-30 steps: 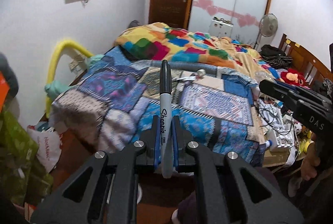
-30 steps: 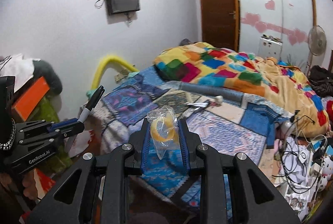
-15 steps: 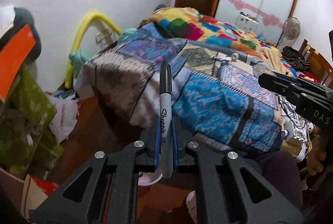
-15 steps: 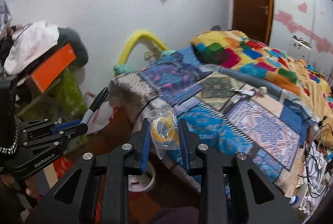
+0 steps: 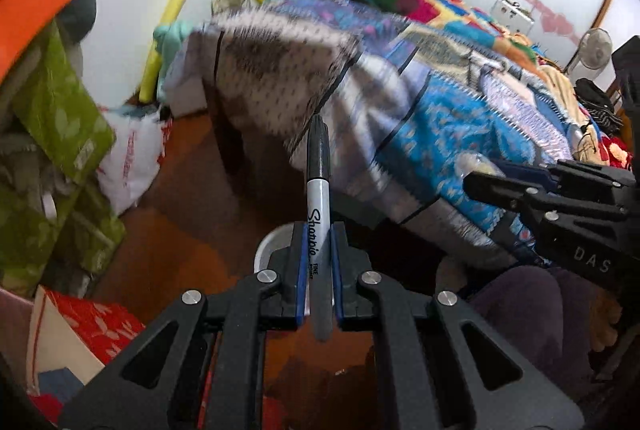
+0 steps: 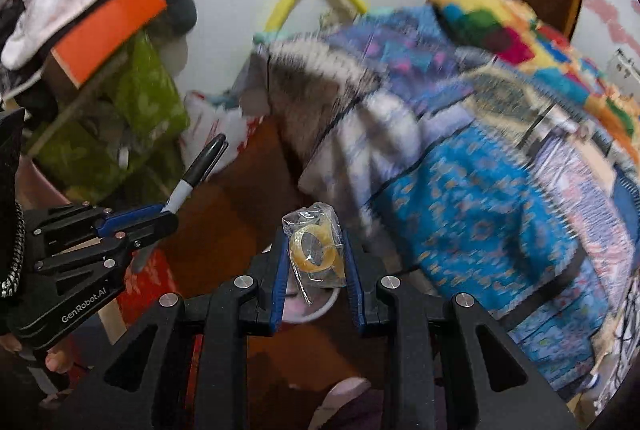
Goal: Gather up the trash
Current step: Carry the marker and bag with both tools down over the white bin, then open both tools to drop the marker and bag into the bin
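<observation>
The left gripper [image 5: 319, 262] pinches a marker [image 5: 319, 186] upright, its cap jutting beyond the jaws. The right gripper [image 6: 316, 262] clamps a clear bag [image 6: 316, 244] holding a yellow ring between its jaws.

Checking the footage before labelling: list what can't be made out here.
- White container, left wrist view: mostly behind the left gripper and marker; contents unseen.
- Same container, right wrist view: hidden behind the bagged tape roll.
- Bedspread, both views: pattern motion-blurred.
</observation>
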`<state>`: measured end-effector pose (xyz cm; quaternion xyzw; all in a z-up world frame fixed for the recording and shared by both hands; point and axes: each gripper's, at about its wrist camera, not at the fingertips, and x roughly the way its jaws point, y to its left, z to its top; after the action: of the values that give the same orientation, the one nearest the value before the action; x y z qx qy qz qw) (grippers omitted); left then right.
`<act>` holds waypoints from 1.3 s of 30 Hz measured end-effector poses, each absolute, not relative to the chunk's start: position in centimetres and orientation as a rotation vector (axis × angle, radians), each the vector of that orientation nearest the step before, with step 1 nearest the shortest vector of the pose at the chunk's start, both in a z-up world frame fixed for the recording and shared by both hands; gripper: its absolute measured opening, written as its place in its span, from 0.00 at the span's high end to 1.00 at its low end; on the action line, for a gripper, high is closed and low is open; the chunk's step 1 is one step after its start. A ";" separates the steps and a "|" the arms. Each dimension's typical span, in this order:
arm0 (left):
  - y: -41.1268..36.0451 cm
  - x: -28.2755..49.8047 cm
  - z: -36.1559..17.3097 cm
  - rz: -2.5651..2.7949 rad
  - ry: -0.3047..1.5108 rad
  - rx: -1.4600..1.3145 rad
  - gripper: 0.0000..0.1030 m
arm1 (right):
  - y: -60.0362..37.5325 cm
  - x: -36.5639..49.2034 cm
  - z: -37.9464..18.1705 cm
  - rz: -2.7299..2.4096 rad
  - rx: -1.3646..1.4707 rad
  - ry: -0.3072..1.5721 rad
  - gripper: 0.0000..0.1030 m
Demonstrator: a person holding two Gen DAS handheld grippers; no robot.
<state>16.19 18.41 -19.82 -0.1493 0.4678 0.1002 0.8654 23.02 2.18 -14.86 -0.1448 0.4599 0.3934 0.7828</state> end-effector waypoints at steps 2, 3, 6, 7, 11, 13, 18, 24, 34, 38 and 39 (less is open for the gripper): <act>18.8 16.2 -21.3 0.216 1.009 -0.329 0.91 | 3.0 23.3 -16.5 0.863 -0.319 1.052 0.77; 18.8 16.2 -22.0 0.219 1.025 -0.330 0.91 | 3.5 23.4 -17.4 0.868 -0.327 1.081 0.77; 18.6 16.3 -24.1 0.219 1.071 -0.334 0.91 | 4.7 23.8 -19.8 0.880 -0.347 1.161 0.77; 18.5 16.3 -24.8 0.216 1.087 -0.334 0.91 | 5.1 23.9 -20.5 0.883 -0.353 1.183 0.77; 18.6 16.3 -26.8 0.222 1.135 -0.349 0.91 | 6.7 24.2 -22.5 0.899 -0.382 1.243 0.77; 18.9 16.5 -27.5 0.228 1.146 -0.371 0.91 | 7.5 24.3 -22.9 0.916 -0.383 1.261 0.76; 19.8 17.4 -28.8 0.244 1.172 -0.410 0.91 | 9.5 25.2 -23.6 0.943 -0.387 1.317 0.64; 20.3 19.4 -29.8 0.239 1.188 -0.434 0.91 | 9.6 26.6 -24.0 0.930 -0.374 1.315 0.64; 19.5 21.9 -30.2 0.241 1.224 -0.390 0.71 | 7.5 27.9 -23.4 0.891 -0.347 1.304 0.64; 19.0 21.5 -28.7 0.249 1.200 -0.371 0.71 | 6.5 27.9 -22.8 0.886 -0.333 1.294 0.64; 18.9 21.3 -28.2 0.253 1.191 -0.362 0.71 | 6.2 28.0 -22.6 0.885 -0.329 1.290 0.64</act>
<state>21.31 18.85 -28.18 -0.1692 0.5561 0.1182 0.8051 27.96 6.24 -22.58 -0.1474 0.5783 0.3970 0.6973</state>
